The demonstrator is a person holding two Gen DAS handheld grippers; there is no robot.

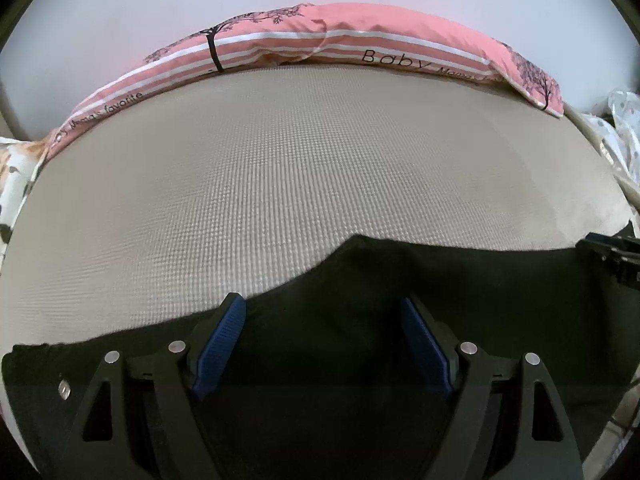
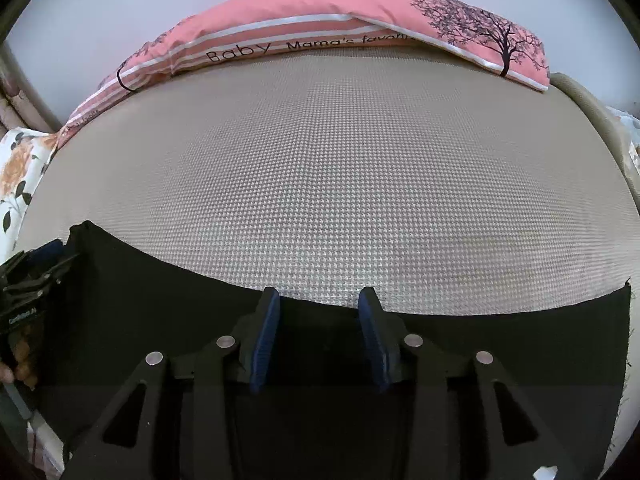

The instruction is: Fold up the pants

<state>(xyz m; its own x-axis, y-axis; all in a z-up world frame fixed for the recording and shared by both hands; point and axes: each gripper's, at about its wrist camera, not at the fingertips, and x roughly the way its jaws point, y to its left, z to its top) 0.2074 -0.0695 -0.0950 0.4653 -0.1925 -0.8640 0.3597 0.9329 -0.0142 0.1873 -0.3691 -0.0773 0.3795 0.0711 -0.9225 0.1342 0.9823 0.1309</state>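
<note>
Pants, black and matte, lie flat on the near part of a beige mat with a fine woven grid texture, their far edge running in an uneven wavy line; a long pink striped pillow with tree prints curves along the mat's far side. The left hand-held gripper hovers over the cloth with its ribbed blue pads spread wide, released. The right hand-held gripper has a narrower gap, also parted, nothing clamped between.
</note>
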